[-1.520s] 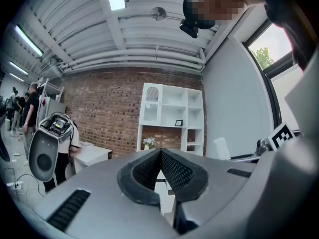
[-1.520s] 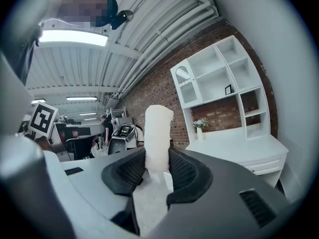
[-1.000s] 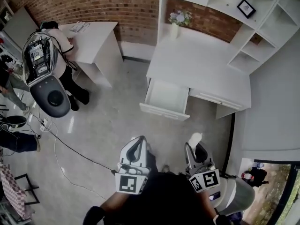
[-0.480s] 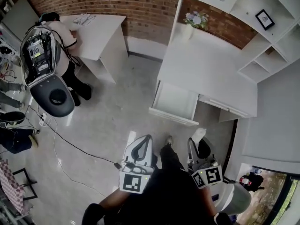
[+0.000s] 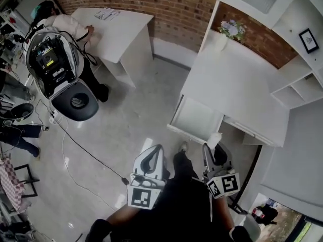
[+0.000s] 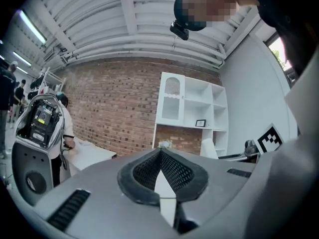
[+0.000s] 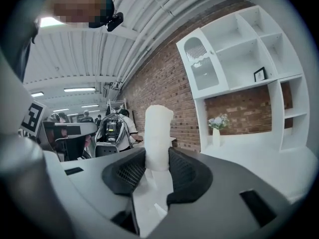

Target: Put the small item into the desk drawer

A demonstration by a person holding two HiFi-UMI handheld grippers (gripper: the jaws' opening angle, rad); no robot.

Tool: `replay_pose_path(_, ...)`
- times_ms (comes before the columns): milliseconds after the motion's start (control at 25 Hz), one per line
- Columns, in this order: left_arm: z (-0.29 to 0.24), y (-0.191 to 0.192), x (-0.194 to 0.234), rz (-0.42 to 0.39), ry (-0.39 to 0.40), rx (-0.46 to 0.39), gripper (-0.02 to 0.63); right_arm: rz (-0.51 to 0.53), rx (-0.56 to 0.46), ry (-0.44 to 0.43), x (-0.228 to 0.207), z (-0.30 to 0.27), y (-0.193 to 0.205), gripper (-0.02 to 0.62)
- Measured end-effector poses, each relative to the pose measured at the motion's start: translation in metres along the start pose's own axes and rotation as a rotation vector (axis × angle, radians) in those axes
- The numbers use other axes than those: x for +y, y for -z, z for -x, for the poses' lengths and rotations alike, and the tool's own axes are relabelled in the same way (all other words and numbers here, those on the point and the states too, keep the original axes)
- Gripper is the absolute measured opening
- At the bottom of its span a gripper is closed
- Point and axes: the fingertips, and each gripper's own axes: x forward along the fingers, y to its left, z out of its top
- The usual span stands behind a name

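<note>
Drawer (image 5: 196, 119) stands open from the white worktop (image 5: 237, 87) just ahead of me. My right gripper (image 5: 214, 151) pinches the small white item (image 7: 158, 133), which sticks out past its tips, near the drawer's front. My left gripper (image 5: 153, 154) is pressed together with nothing in it.

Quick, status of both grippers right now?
Left gripper: closed, nothing between the jaws.
Right gripper: closed on the small white item.

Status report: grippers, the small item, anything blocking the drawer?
Left gripper shut, empty. Right gripper shut on small white item. Drawer open ahead, nothing seen blocking.
</note>
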Motion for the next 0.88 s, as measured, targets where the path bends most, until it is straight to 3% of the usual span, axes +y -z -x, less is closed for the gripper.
replay_pose_path(560,-0.103,-0.017,-0.004,-0.05,-0.199,-0.027,0.023,0.018,0.139,-0.214,-0.075,-0.102,0.023,0.15)
replay_pose_path(880,-0.148,-0.005,0.007,-0.05,-0.193,0.004,0.023,0.023,0.285,-0.263,-0.088,-0.153,0.076,0.15)
